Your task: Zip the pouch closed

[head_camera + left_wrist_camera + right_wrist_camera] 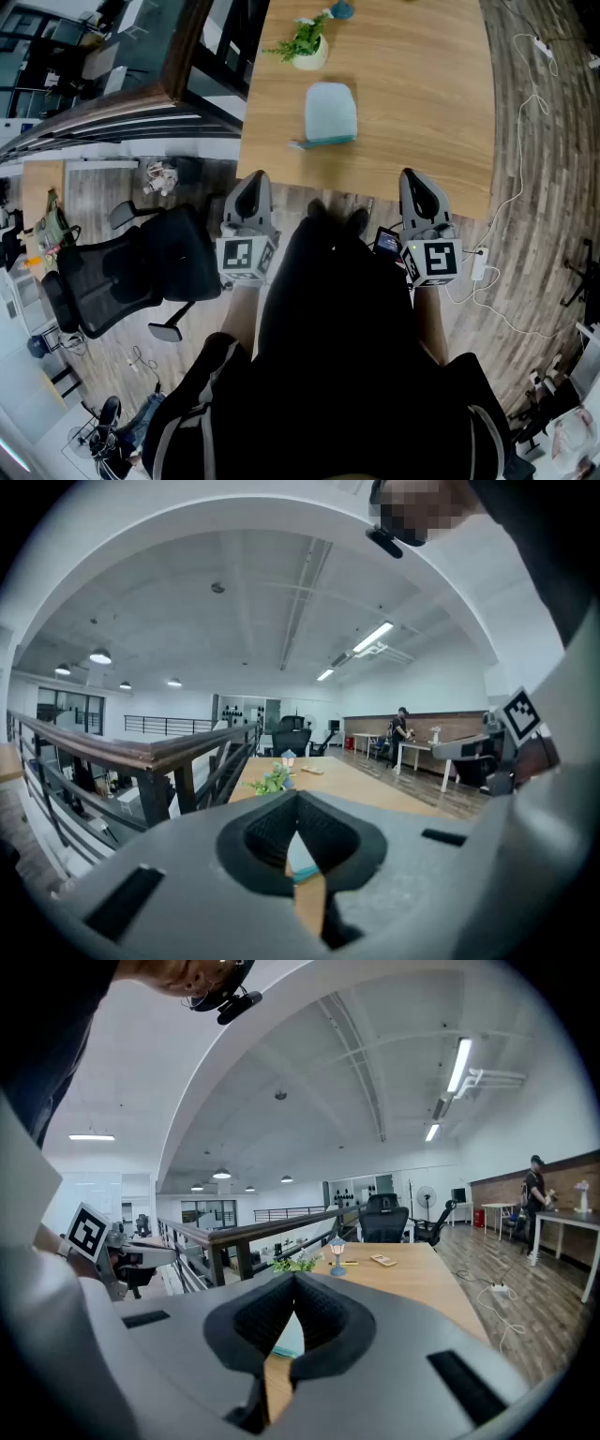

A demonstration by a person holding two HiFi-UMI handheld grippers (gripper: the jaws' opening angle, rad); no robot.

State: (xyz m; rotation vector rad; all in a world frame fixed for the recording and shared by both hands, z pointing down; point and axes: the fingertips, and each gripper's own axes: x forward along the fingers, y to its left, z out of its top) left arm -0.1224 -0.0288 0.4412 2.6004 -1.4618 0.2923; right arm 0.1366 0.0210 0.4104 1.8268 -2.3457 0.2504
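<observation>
Holding the left gripper (251,180) and right gripper (419,178) just short of the table (431,103), both with jaws together and empty. The pouch (330,112) lies mid-table, well apart from them. Jaws arriving unopened would likely shove it, missing the zip.

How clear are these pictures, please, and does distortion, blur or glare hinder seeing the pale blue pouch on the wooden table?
Head view: evenly lit and sharp, the pale blue rectangular pouch plain on the light wooden table, edges bowed. Left gripper view: heavy fisheye, dark corners, the dark handrail bowed. Right gripper view: same fisheye; bright ceiling strip lights, no glare on the table.
</observation>
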